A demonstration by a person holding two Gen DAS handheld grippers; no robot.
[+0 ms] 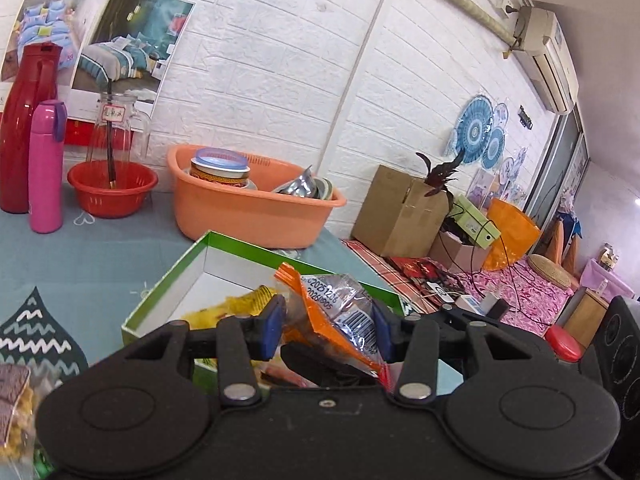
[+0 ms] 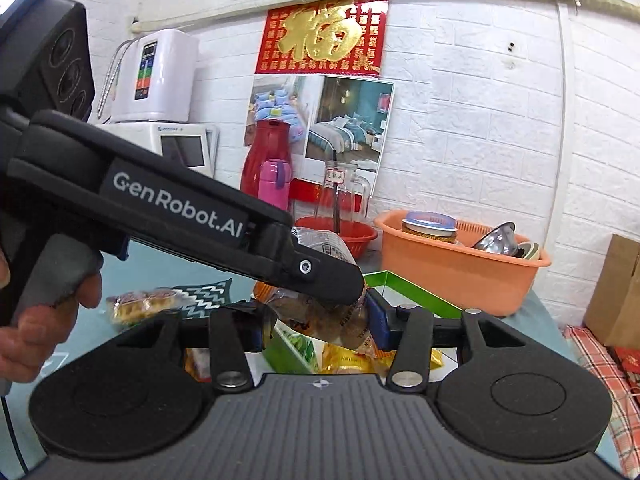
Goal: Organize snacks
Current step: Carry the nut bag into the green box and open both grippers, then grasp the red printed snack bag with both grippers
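Observation:
An orange-edged clear snack packet (image 1: pixel 332 312) with a barcode sits pinched between the blue pads of my left gripper (image 1: pixel 326 330), lifted above an open green box (image 1: pixel 160 284). In the right wrist view what looks like the same packet (image 2: pixel 316 312), with brown cakes inside, fills the gap of my right gripper (image 2: pixel 320 324), whose blue pads press its sides. The left gripper (image 2: pixel 340 282) reaches in from the left onto the packet's top. Yellow snack bags (image 2: pixel 348 360) lie in the green box (image 2: pixel 416 292). Another snack packet (image 2: pixel 140 304) lies on the blue tablecloth to the left.
Behind the box stands an orange basin (image 1: pixel 256 216) with a tin and metal bowls. A red bowl (image 1: pixel 112 188), a glass jug (image 1: pixel 116 128), a pink bottle (image 1: pixel 46 168) and a red flask (image 1: pixel 24 132) line the wall. A hand (image 2: pixel 40 320) holds the left gripper's handle.

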